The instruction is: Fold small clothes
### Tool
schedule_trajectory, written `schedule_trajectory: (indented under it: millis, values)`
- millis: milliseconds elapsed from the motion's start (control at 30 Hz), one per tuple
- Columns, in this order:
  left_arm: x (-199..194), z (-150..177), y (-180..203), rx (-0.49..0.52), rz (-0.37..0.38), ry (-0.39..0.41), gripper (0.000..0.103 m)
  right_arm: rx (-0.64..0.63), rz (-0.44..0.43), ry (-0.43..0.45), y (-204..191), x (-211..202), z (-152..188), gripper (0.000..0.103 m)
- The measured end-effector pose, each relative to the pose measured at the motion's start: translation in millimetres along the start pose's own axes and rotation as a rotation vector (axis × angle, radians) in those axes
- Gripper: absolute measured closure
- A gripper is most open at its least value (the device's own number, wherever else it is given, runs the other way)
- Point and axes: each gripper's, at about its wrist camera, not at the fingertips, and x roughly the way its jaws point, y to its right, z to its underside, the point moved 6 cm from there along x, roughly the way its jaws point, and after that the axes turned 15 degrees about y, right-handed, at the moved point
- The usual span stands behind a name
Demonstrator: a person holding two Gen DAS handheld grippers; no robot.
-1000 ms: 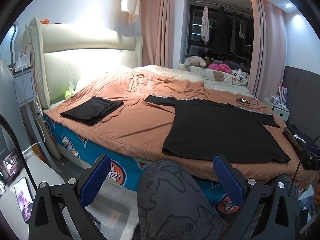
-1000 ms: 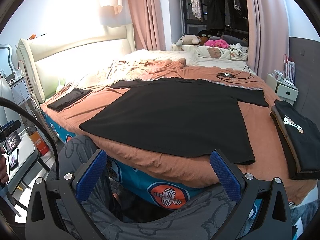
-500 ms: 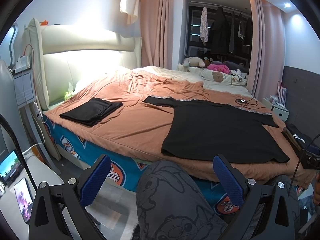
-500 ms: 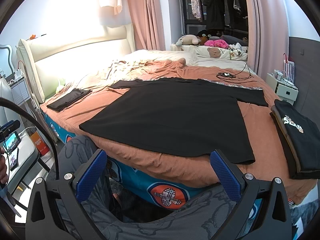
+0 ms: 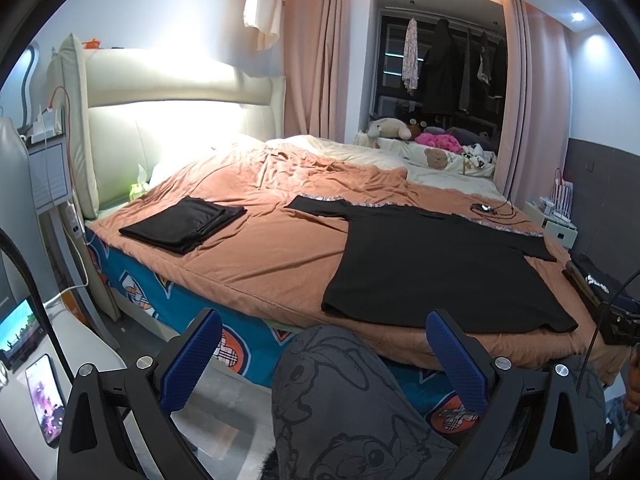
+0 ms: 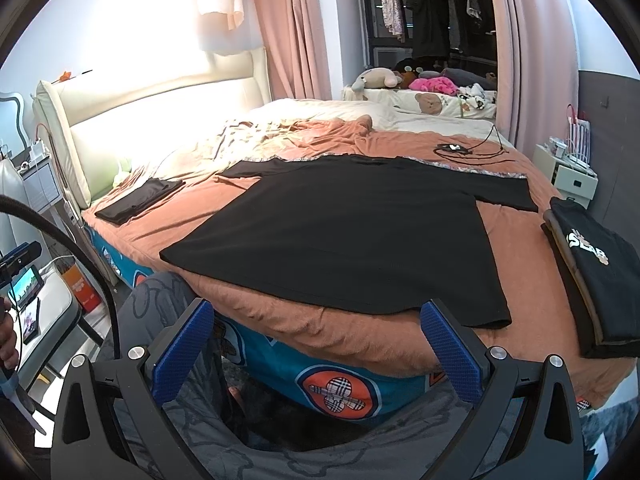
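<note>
Both grippers held low in front of the bed, over the person's lap. Left gripper (image 5: 323,344): blue-padded fingers spread wide, nothing between them but a knee in grey cartoon-print trousers (image 5: 340,392) just below. Right gripper (image 6: 317,334): fingers likewise spread wide, empty, hanging just short of the mattress edge.

Black T-shirt (image 6: 352,232) lies flat and unfolded on the rust-orange bedspread (image 6: 360,340), directly ahead of the right gripper, its hem nearest the fingers, sleeves stretched out to either side at the far end. From the left gripper it sits ahead and to the right (image 5: 436,268).

Folded black garment (image 5: 182,224) ahead and left of the left gripper, well apart from the T-shirt, near the cream headboard (image 5: 168,120). To the right of the right gripper, at the bed's edge, a stack of folded dark clothes (image 6: 588,264), the top piece with a pale printed logo.

Black cable and small device (image 6: 452,148) beyond the T-shirt's collar. Plush toys (image 6: 384,78) far back by the pink curtains.
</note>
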Motion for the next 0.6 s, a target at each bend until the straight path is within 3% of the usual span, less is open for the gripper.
schedule_trajectory:
  millis: [600]
  values:
    - [7.8,5.3,-2.7,-0.023,0.014,-0.011,0.001,0.036,0.041,-0.029,8.1,0.1,-1.5,0.0]
